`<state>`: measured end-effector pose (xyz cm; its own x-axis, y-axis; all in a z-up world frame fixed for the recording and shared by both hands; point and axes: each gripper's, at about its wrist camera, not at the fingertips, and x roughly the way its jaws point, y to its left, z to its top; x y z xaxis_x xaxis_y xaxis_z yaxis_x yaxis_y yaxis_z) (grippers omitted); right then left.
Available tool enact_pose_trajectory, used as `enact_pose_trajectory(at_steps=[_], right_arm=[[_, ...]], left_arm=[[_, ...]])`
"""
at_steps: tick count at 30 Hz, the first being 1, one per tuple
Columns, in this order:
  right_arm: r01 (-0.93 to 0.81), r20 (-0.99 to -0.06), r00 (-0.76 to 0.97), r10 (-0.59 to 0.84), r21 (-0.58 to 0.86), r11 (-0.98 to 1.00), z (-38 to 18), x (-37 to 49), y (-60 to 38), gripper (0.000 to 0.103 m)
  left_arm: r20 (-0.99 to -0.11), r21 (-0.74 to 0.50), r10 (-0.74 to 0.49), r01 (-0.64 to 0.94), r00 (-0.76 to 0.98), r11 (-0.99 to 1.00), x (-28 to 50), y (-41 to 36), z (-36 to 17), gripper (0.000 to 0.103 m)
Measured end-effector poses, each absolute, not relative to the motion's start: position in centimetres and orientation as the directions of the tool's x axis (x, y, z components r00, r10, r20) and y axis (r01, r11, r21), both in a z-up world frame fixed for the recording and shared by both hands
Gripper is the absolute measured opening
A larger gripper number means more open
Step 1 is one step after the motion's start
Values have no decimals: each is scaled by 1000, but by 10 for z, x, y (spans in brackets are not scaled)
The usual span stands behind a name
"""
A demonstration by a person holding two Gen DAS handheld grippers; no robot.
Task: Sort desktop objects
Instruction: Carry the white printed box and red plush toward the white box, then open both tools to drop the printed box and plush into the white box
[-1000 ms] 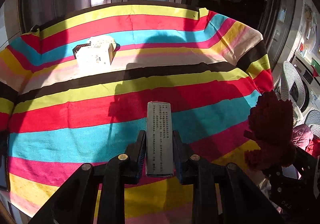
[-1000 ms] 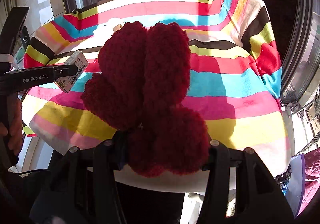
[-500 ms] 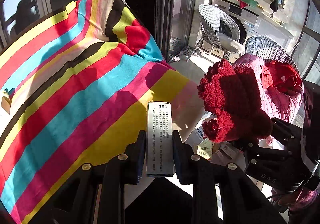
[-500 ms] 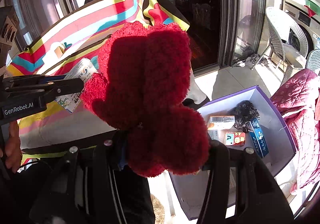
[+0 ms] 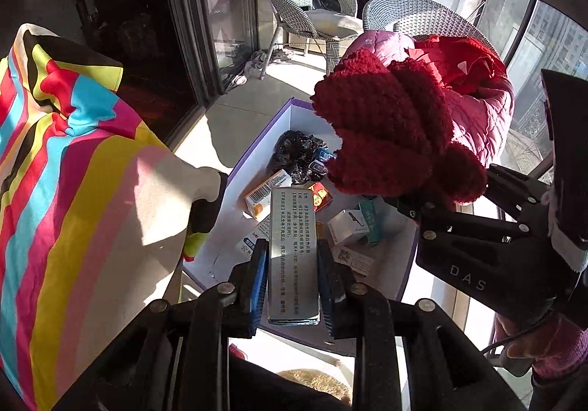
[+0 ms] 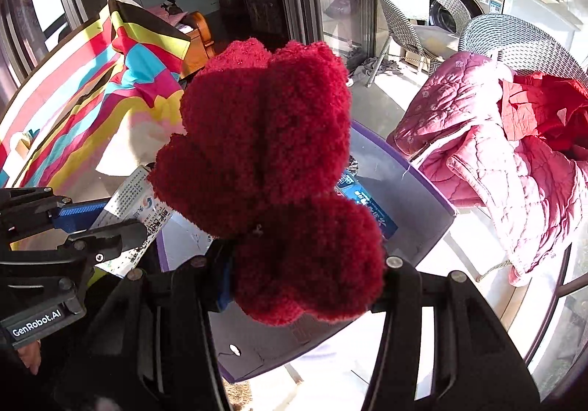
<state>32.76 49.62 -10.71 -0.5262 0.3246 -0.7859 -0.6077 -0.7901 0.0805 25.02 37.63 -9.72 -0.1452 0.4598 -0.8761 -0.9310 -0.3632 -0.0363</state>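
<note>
Purple-rimmed storage box (image 5: 257,139) sits on the floor, directly below and ahead of both sets of jaws; its white interior already holds small cartons and a black crumpled bag (image 5: 297,150).

Striped tabletop cloth (image 5: 66,190) lies off to the left of the left jaws, no longer under either load.

Red knitted gloves (image 6: 268,168): pinched at the cuff end in the right gripper (image 6: 305,264), jaws about half-wide around the bulk, fingers of the gloves pointing away from the jaws over the box's far half.

Grey printed carton (image 5: 293,256): clamped narrow in the left gripper (image 5: 292,271), long axis running straight out along the jaws, over the box's near half.

Both grippers pitch steeply downward. Judgement: each load is placed for release; left sits nearer the box's near edge.
</note>
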Motion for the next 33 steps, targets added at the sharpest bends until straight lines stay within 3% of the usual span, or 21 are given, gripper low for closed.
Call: enact_pose_trajectory(at_steps=[4,6,8,10,17,33], right_arm=[[-643,-788,-519,331,105,-758,-112,337,515,56],[-666,-789,-516,335,122,-736,-114,340,522,59],[-683,-794,-512,327,145,-716,-117,344,530,67],[-695,-801,-508,316,165,-700,-121,346,535,69],[-691,-792,-527,308,188,-698,-117,346,534,71],[-518,-719,-635,283,124,-846,-60,269,472,72]], left_arm=[[-876,-51,463,-929,-134,-366,254,388,-102,27],[-877,-34,457,-928,-150,-370,256,390,-104,32],[-876,-18,454,-928,-165,-372,258,391,-104,57],[-869,-6,462,-929,-179,-370,259,389,-103,67],[-853,53,466,-927,-236,-372,260,384,-97,75],[-790,-19,518,-832,-328,-555,200,319,-62,78]])
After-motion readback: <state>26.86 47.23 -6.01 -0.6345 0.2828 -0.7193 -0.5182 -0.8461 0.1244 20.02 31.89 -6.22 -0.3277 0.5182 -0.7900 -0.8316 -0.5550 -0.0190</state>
